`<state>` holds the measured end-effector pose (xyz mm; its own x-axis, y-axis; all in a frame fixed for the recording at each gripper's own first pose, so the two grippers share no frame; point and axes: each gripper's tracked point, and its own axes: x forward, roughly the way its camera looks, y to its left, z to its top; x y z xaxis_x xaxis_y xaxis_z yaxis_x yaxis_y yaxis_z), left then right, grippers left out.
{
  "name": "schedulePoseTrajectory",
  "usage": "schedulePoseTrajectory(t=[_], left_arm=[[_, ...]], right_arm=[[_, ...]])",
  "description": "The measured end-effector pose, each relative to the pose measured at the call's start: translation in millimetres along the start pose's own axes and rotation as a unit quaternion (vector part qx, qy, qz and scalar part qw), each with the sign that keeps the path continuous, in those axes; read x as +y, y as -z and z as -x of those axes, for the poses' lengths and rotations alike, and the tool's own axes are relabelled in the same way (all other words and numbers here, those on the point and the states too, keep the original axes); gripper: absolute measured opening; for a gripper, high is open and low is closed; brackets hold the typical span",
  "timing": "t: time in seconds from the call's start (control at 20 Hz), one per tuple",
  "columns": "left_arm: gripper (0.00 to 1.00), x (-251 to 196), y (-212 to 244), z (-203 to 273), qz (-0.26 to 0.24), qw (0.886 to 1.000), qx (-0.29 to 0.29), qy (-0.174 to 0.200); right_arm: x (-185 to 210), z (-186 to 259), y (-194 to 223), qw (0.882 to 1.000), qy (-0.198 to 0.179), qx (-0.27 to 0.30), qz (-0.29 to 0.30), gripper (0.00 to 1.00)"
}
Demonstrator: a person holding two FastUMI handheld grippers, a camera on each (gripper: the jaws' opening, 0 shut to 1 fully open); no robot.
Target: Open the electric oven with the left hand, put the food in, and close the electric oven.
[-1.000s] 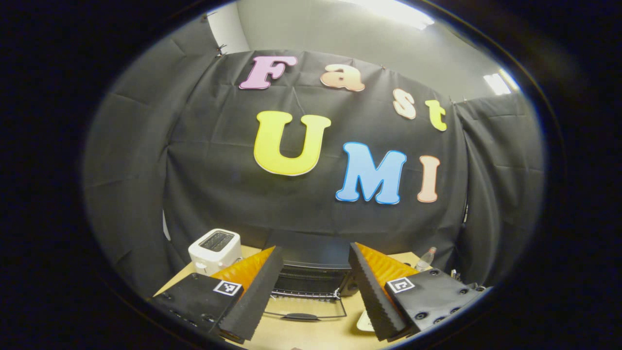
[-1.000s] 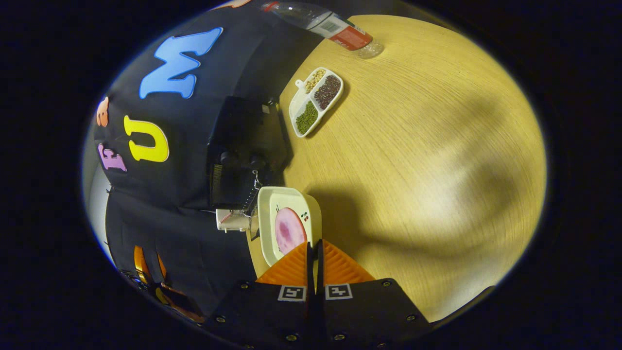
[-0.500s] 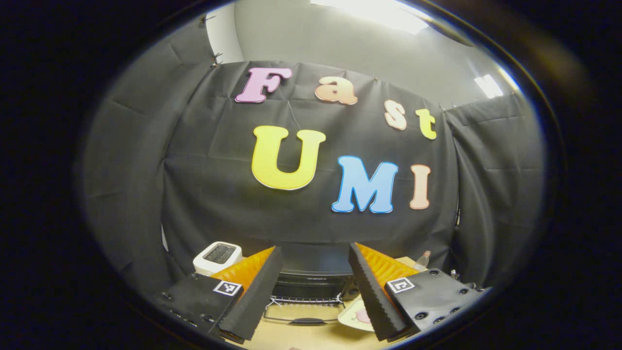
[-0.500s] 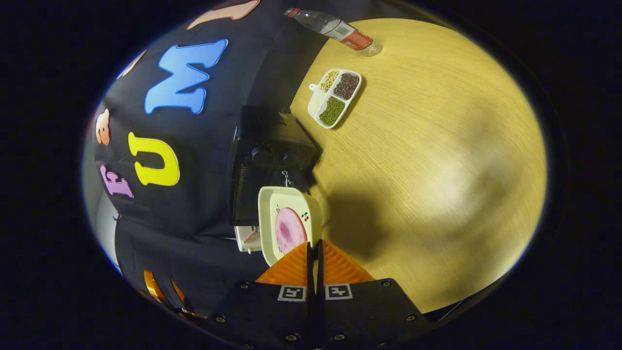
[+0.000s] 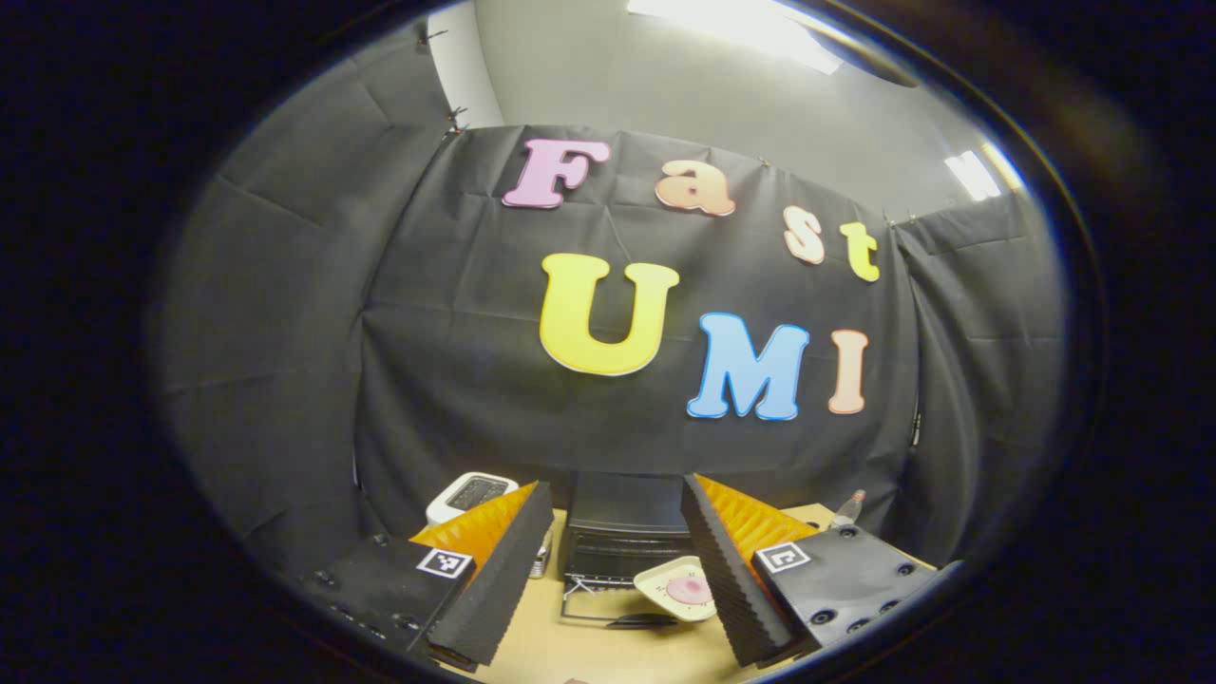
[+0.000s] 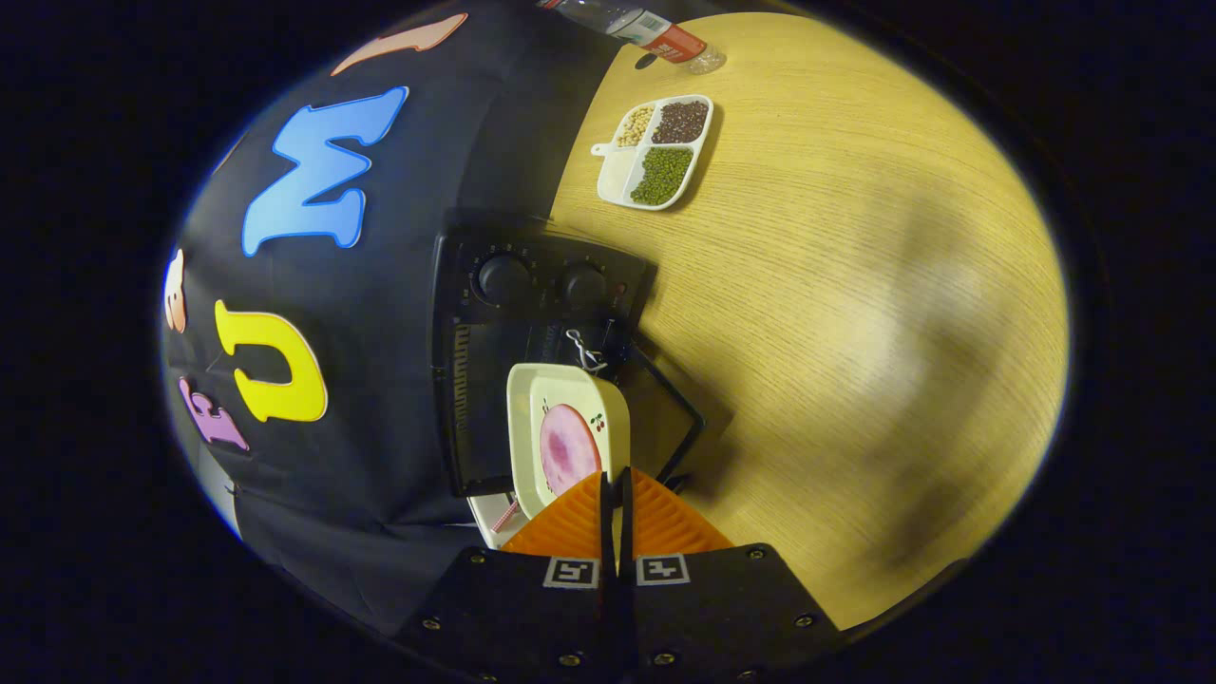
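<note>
The black electric oven (image 5: 619, 528) stands at the back of the table with its glass door (image 5: 613, 608) folded down flat. My left gripper (image 5: 616, 486) is open and empty, held back from the oven and above the table. My right gripper (image 6: 614, 472) is shut on the rim of a cream plate (image 6: 532, 418) bearing a pink slice of food (image 6: 568, 448). The plate (image 5: 665, 581) hangs over the open door (image 6: 670, 408), just in front of the oven's mouth (image 6: 475, 399). Two knobs sit on the oven's control panel (image 6: 541, 280).
A white toaster (image 5: 470, 493) stands left of the oven. A white divided tray of beans (image 6: 655, 152) and a plastic bottle (image 6: 655, 28) lie right of the oven. The wooden table (image 6: 855, 332) spreads out in front.
My right gripper has carried the plate from beside the oven to over its open door. The left gripper has shifted a little to the left and stayed open.
</note>
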<state>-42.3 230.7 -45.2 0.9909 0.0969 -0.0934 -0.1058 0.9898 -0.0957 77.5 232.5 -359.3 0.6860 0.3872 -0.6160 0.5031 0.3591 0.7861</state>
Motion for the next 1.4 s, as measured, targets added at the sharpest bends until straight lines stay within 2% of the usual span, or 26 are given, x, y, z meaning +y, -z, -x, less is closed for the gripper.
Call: schedulePoseTrajectory(t=[0.1,0.15,0.3,0.35,0.45,0.5,0.55,0.6,0.75,0.8,0.95,1.0,1.05,1.15,1.25,1.3,1.35,1.4], left_arm=[[0.93,18,1,5,0.004,1.0,0.002,-0.016],[0.97,26,2,7,0.006,1.0,0.003,-0.024],[0.97,52,2,13,0.008,0.999,0.007,-0.049],[0.93,59,1,14,0.008,0.998,0.007,-0.056],[0.93,70,-2,15,0.012,0.998,0.007,-0.067],[0.97,74,-3,14,0.014,0.997,0.007,-0.071],[0.93,79,-4,14,0.014,0.997,0.007,-0.074],[0.97,84,-8,14,0.011,0.997,0.007,-0.077],[0.96,91,-9,9,-0.002,0.997,0.009,-0.083],[0.93,93,-8,9,-0.004,0.996,0.011,-0.084],[0.97,96,-4,8,-0.001,0.996,0.018,-0.085],[0.93,97,-4,8,0.004,0.996,0.019,-0.086],[0.93,99,-3,7,0.007,0.996,0.02,-0.088],[0.93,102,0,6,0.012,0.995,0.023,-0.091],[0.97,103,2,5,0.013,0.995,0.024,-0.093],[0.97,102,3,3,0.012,0.995,0.024,-0.092],[0.93,100,2,2,0.013,0.996,0.024,-0.09],[0.97,97,1,1,0.015,0.996,0.023,-0.087]], right_arm=[[9,-18,1,1.0,0.007,-0.016,-0.011,0.0],[14,-26,1,1.0,0.011,-0.024,-0.017,0.0],[28,-51,0,0.998,0.021,-0.047,-0.039,0.0],[33,-59,-1,0.997,0.022,-0.057,-0.048,0.0],[40,-78,-2,0.995,0.026,-0.07,-0.066,0.0],[42,-86,-2,0.994,0.031,-0.074,-0.076,0.0],[43,-95,-1,0.992,0.035,-0.081,-0.085,0.0],[47,-102,-1,0.991,0.032,-0.087,-0.095,0.0],[60,-120,5,0.987,0.034,-0.11,-0.111,0.0],[64,-126,7,0.986,0.033,-0.114,-0.118,0.01],[77,-147,8,0.983,0.022,-0.119,-0.141,0.0],[80,-152,8,0.982,0.022,-0.12,-0.144,0.01],[83,-155,8,0.982,0.023,-0.119,-0.143,0.01],[86,-159,5,0.982,0.024,-0.124,-0.143,0.0],[87,-162,4,0.981,0.022,-0.124,-0.146,0.01],[87,-162,4,0.981,0.021,-0.124,-0.147,0.01],[87,-157,3,0.981,0.022,-0.125,-0.146,0.01],[86,-153,3,0.981,0.021,-0.126,-0.144,0.03]])
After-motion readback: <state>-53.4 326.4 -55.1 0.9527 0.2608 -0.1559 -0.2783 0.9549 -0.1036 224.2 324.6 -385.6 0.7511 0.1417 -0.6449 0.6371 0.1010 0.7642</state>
